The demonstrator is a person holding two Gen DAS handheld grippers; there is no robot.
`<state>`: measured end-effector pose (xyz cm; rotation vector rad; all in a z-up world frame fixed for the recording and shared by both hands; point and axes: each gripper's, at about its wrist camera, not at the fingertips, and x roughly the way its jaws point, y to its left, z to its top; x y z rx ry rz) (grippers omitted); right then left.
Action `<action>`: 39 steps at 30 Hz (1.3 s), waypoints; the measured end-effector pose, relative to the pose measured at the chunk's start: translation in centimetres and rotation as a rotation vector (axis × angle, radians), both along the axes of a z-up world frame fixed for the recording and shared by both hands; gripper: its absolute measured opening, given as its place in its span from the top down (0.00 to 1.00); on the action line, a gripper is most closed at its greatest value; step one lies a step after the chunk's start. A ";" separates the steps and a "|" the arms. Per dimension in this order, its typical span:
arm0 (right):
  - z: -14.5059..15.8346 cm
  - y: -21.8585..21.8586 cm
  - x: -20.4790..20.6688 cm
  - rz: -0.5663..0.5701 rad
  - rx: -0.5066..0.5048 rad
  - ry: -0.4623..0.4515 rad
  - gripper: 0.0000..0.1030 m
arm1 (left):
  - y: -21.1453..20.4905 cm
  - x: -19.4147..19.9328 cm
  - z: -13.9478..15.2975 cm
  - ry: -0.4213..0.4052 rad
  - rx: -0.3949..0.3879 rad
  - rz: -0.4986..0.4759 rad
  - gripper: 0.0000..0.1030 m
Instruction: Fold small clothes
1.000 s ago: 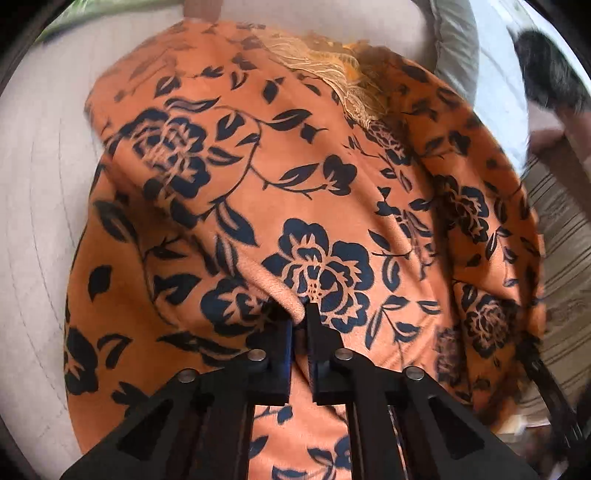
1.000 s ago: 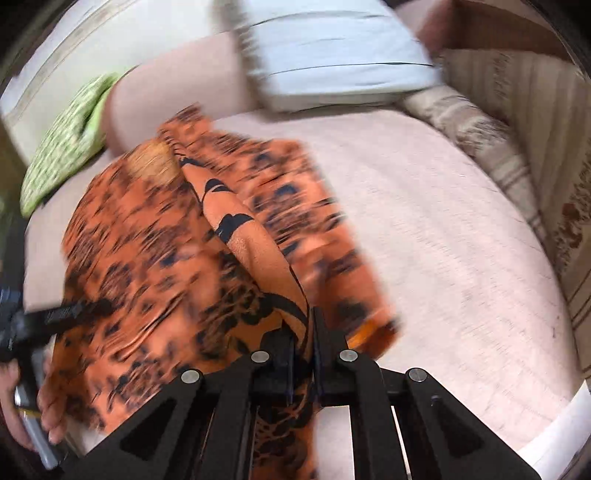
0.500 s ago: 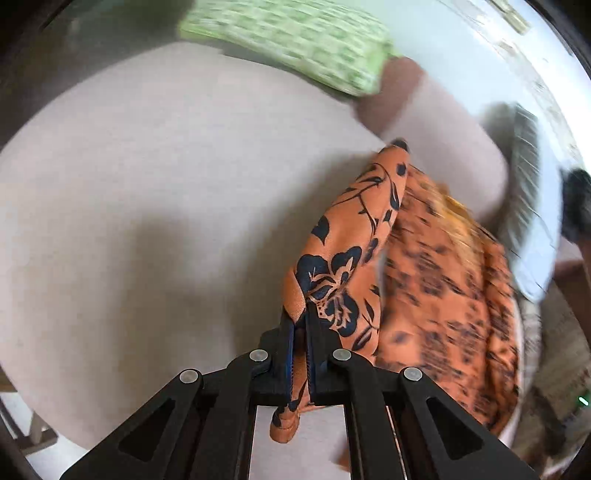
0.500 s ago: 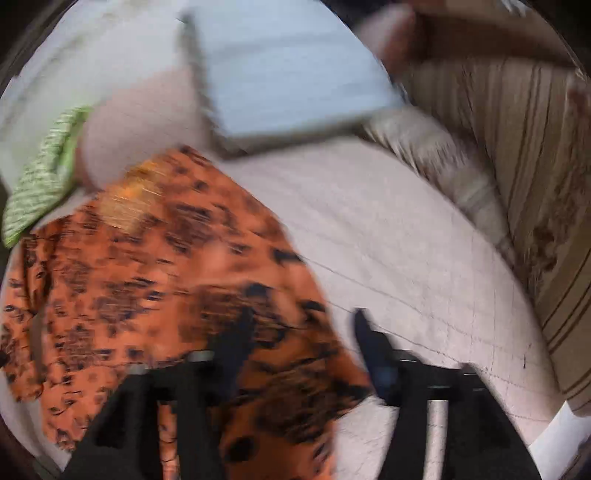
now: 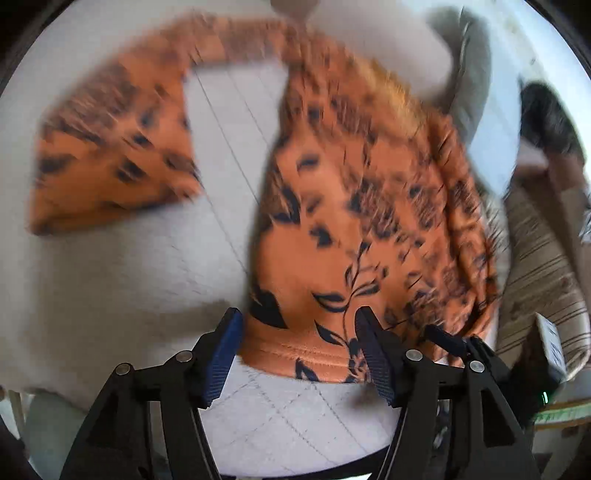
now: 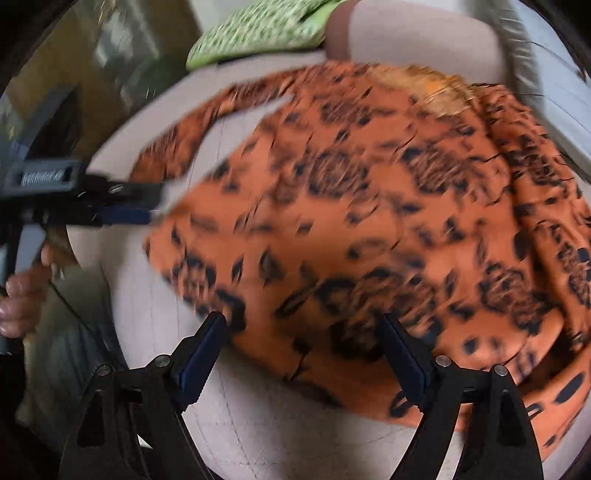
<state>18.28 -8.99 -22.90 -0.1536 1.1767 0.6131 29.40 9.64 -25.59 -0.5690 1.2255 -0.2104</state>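
Since the earlier frames both grippers have let go of the orange floral garment (image 5: 362,206), which was pinched in each and now lies spread on the pale quilted cushion (image 5: 122,280). The left gripper (image 5: 299,332) has just been opening; its jaws stand wide, released, angled steeply down over the garment's near hem, which shows between the blue pads (image 5: 221,354) without being pressed. In the right wrist view that same gripper reaches in from the left edge, gripped by a hand (image 6: 22,295) with curled fingers. One sleeve (image 5: 110,158) stretches out to the left, apart from the body of the garment. Further right, the right gripper (image 6: 303,339) has likewise just been opening, jaws wide, released, tilted down at the garment's lower edge with cloth between but not clamped. A green patterned pillow (image 6: 258,29) lies beyond. Both views are motion-blurred.
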 end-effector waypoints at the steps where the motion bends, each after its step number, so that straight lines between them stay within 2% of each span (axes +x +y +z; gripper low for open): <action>1: -0.6 0.2 -0.2 0.007 -0.017 0.004 0.14 | -0.4 0.1 -0.2 -0.008 0.026 0.002 0.40; 3: -1.5 0.6 -1.5 0.030 -0.090 -0.040 0.15 | -1.5 0.7 -0.2 -0.039 0.077 0.009 0.43; 4: -1.6 0.9 -2.1 0.042 -0.114 -0.081 0.15 | -2.4 0.8 -0.2 -0.041 0.113 0.008 0.64; 5: -1.5 0.9 -2.3 0.023 -0.115 -0.097 0.15 | -2.9 0.4 -0.2 -0.035 0.169 0.010 0.78; 6: -1.6 0.7 -2.0 0.000 -0.099 -0.085 0.19 | -3.3 0.0 -1.1 -0.026 0.188 0.008 0.87; 7: -1.5 0.6 -1.8 -0.019 -0.088 -0.081 0.34 | -3.2 0.0 -1.2 -0.029 0.160 0.017 0.92; 8: -1.3 0.2 -1.5 -0.062 -0.086 -0.087 0.47 | -2.6 -0.2 -1.4 -0.015 0.108 0.037 0.93; 9: -0.9 -0.4 -1.0 -0.103 -0.092 -0.086 0.80 | -2.4 0.1 -1.6 0.002 0.065 0.055 0.94; 10: -0.5 -1.3 -0.3 -0.156 -0.098 -0.072 0.91 | -1.3 -0.6 -1.4 0.012 0.004 0.073 0.95; 12: -0.1 -2.5 0.2 -0.182 -0.046 -0.025 0.98 | -0.3 -2.2 0.0 -0.012 -0.050 0.085 0.95; 14: 0.9 -3.1 -0.8 -0.180 -0.016 -0.021 0.98 | 0.1 -3.7 1.3 -0.035 -0.064 0.086 0.95; 19: 4.2 -2.7 -6.8 -0.124 0.023 -0.062 0.97 | 2.2 -9.5 4.4 -0.060 -0.061 0.086 0.95; 21: 4.4 -3.1 -8.4 -0.125 0.045 -0.056 0.96 | 2.4 -11.1 4.2 -0.050 -0.028 0.079 0.94; 24: 2.7 -3.9 -8.3 -0.157 0.067 -0.018 0.84 | 1.7 -11.5 3.2 -0.001 0.056 0.043 0.91; 25: 2.3 -4.4 -7.8 -0.181 0.094 0.011 0.77 | 1.0 -11.2 2.5 0.034 0.110 0.039 0.91; 26: 2.2 -5.5 -7.1 -0.230 0.133 0.052 0.73 | 0.9 -11.4 2.4 0.062 0.130 0.044 0.91; 27: 2.9 -6.6 -7.1 -0.270 0.160 0.058 0.61 | 0.7 -11.7 2.6 0.071 0.128 0.049 0.90; 28: 3.8 -7.7 -6.8 -0.306 0.189 0.039 0.38 | 0.6 -12.3 3.1 0.052 0.117 0.052 0.84; 30: 6.2 -10.9 -6.2 -0.413 0.212 -0.046 0.09 | 0.1 -13.1 3.7 0.033 0.143 0.059 0.71; 32: 7.2 -14.6 -5.1 -0.540 0.208 -0.084 0.10 | 0.2 -13.4 3.6 0.034 0.173 0.056 0.68; 35: 6.1 -19.6 -2.1 -0.732 0.119 -0.061 0.14 | -0.3 -13.8 4.0 0.037 0.163 0.055 0.68; 36: 5.6 -21.0 -1.3 -0.772 0.091 -0.056 0.19 | -0.7 -13.8 4.2 0.040 0.167 0.052 0.66; 37: 4.8 -22.0 -0.6 -0.794 0.063 -0.038 0.26 | -0.8 -13.1 3.6 0.045 0.177 0.048 0.64; 38: 3.3 -22.9 0.6 -0.808 0.057 0.013 0.43 | -1.1 -12.7 3.4 0.045 0.188 0.044 0.62; 39: 2.2 -23.0 1.4 -0.797 0.072 0.061 0.55 | -1.5 -12.0 2.8 0.041 0.198 0.039 0.56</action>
